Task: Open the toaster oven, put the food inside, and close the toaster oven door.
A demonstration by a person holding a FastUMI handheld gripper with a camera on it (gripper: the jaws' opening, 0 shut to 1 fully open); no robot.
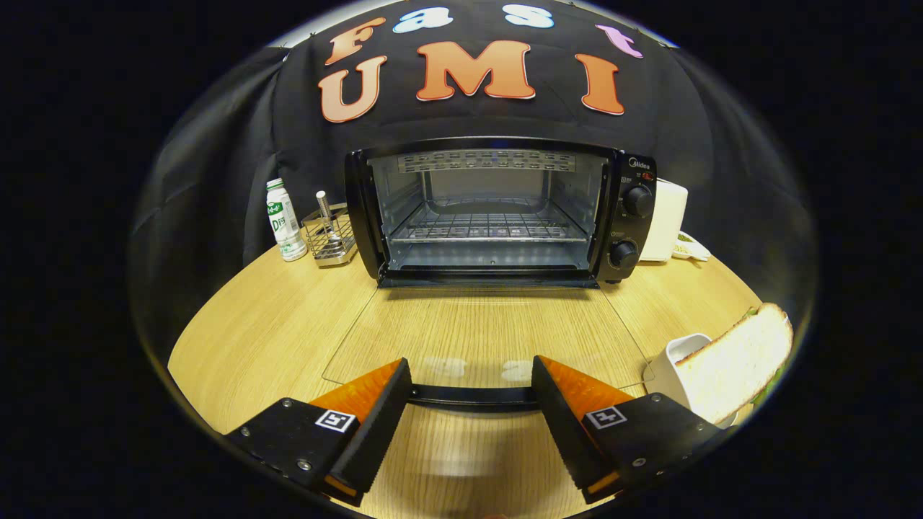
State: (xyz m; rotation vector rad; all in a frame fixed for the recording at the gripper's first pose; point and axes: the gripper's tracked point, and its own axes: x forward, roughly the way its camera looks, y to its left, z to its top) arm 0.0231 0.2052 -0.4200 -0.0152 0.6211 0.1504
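Observation:
A black toaster oven (pixel 497 209) stands at the back of the wooden table, its cavity open and a wire rack (pixel 487 227) bare inside. Its glass door (pixel 483 339) lies folded flat toward me, and the door's dark handle bar (pixel 472 396) runs across between my fingers. My gripper (pixel 472 382) is open, one finger on each side, neither pressing on the bar. A sandwich of white bread (pixel 735 360) leans on a white dish (pixel 685 360) just right of the right finger.
Left of the oven stand a small white bottle with a green label (pixel 283 220) and a wire holder with a utensil (pixel 330 234). A white appliance (pixel 663 220) and a small white dish (pixel 691 247) sit to the oven's right. Bare wooden tabletop (pixel 267 331) spreads on the left.

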